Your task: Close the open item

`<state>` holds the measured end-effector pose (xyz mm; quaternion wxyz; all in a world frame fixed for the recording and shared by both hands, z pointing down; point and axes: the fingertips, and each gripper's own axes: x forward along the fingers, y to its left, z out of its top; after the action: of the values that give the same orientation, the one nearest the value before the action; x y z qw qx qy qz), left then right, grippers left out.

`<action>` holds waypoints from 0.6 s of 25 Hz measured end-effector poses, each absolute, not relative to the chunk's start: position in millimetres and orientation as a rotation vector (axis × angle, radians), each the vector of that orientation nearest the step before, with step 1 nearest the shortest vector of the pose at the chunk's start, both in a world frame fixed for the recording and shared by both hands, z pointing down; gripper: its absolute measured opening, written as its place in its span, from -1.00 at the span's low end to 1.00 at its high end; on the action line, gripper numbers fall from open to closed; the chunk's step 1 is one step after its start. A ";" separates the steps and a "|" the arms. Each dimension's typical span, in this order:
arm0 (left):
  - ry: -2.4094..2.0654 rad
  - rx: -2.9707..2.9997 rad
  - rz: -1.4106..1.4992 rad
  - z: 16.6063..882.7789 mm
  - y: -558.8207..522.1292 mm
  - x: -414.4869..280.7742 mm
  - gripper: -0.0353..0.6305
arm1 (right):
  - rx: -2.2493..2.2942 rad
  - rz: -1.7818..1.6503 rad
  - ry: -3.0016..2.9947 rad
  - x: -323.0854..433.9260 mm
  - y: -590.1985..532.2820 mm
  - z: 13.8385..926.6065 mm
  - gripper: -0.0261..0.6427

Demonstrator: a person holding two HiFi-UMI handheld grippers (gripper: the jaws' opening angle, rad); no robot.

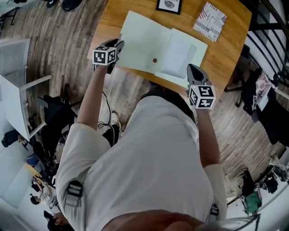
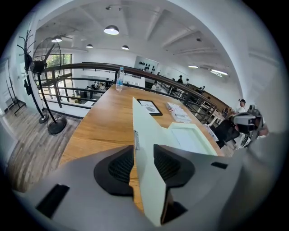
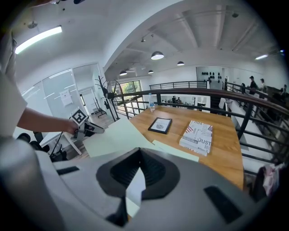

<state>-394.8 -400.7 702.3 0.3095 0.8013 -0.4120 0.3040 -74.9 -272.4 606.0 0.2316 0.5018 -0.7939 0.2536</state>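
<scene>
A pale green folder (image 1: 144,43) lies open on the wooden table (image 1: 230,49), with a white sheet (image 1: 179,55) in its right half. My left gripper (image 1: 118,44) is at the folder's left edge. In the left gripper view the left cover (image 2: 145,135) stands raised on edge between the jaws of the left gripper (image 2: 143,163); a strip of table shows beside the left pad, so the jaws are open. My right gripper (image 1: 193,68) sits at the folder's near right corner. In the right gripper view the right gripper (image 3: 139,173) is shut on a pale edge of the folder (image 3: 115,135).
A framed picture (image 1: 169,5) and a printed book (image 1: 210,21) lie at the table's far side. A water bottle (image 2: 119,79) stands at the far end by a metal railing (image 3: 253,113). A white chair (image 1: 18,90) stands on the floor to the left.
</scene>
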 end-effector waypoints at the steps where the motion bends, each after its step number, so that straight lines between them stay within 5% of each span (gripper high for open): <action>1: -1.085 2.116 0.804 702.7 -400.7 -394.0 -0.50 | 1.382 0.695 -2.183 -73.5 -271.5 604.9 -0.91; 15: -1.046 2.220 0.875 664.6 -384.0 -355.8 -0.51 | 1.384 0.665 -2.216 -44.8 -262.6 594.1 -0.91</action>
<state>-355.8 -384.0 664.6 0.2651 0.8217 -0.3870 0.3238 -44.8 -262.6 594.1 0.2207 0.5007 -0.8017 0.2406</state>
